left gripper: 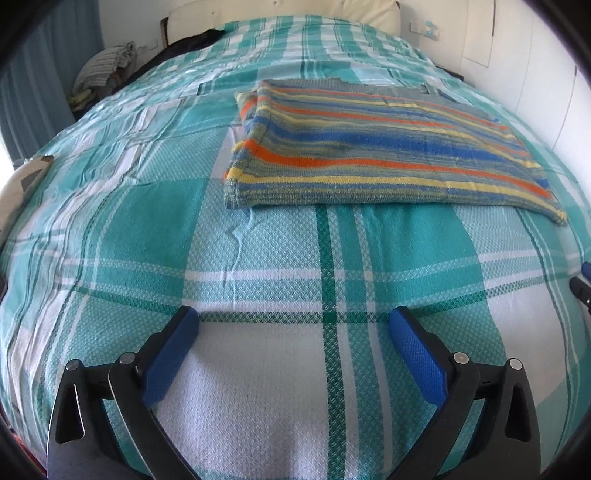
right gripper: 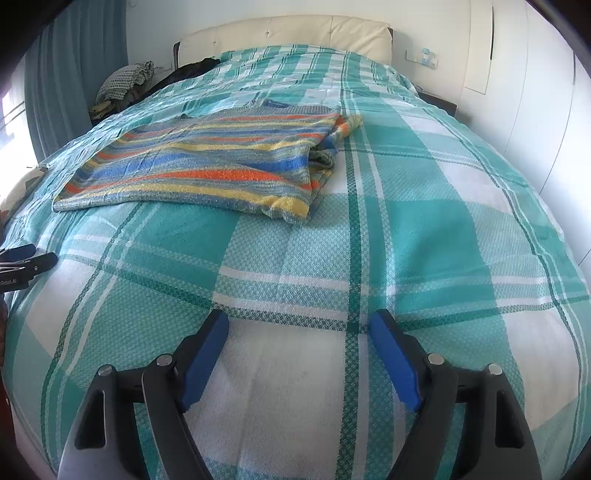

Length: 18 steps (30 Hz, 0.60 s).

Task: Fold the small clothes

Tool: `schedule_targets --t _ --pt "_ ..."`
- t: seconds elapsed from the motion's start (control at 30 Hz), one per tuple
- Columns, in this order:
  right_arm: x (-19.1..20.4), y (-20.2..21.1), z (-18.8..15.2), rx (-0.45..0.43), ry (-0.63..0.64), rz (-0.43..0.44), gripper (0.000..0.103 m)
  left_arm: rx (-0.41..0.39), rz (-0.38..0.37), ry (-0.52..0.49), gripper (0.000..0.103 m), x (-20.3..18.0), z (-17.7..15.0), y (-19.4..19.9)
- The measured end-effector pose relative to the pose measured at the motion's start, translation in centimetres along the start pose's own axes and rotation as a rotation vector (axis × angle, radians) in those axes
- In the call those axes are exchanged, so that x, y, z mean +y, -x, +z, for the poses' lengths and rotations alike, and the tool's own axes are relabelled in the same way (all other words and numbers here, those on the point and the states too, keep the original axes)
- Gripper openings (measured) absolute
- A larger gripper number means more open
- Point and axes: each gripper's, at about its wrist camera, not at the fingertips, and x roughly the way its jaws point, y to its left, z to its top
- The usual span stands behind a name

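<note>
Teal, green and white checks in a waffle-like weave covered the bed [left gripper: 258,258], its spread lying mostly flat with a few thin creases. On it, toward the middle, lay the striped knit garment [left gripper: 388,155], folded into a rough rectangle of orange, blue, yellow and grey bands, one doubled edge bulging slightly where layers overlapped [right gripper: 321,158]. A cream padded headboard [right gripper: 288,33] stood at the far end, with a dark garment [right gripper: 192,70] and a heap of patterned cloth [right gripper: 125,81] beside the bed near blue curtains [right gripper: 48,74]. The left gripper [left gripper: 294,321] hovered over bare spread short of the garment, its blue-padded fingers [left gripper: 173,354] spread wide with nothing between them. The right gripper [right gripper: 299,325] likewise stood apart and empty.
</note>
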Motion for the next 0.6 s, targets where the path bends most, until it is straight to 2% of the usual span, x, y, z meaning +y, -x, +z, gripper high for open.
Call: schedule_targets --t 0.6 --pt "-0.11 -0.04 0.0 -0.002 -0.006 0.007 0.08 -0.009 0.008 -0.003 0.102 -0.13 -0.04 0.04"
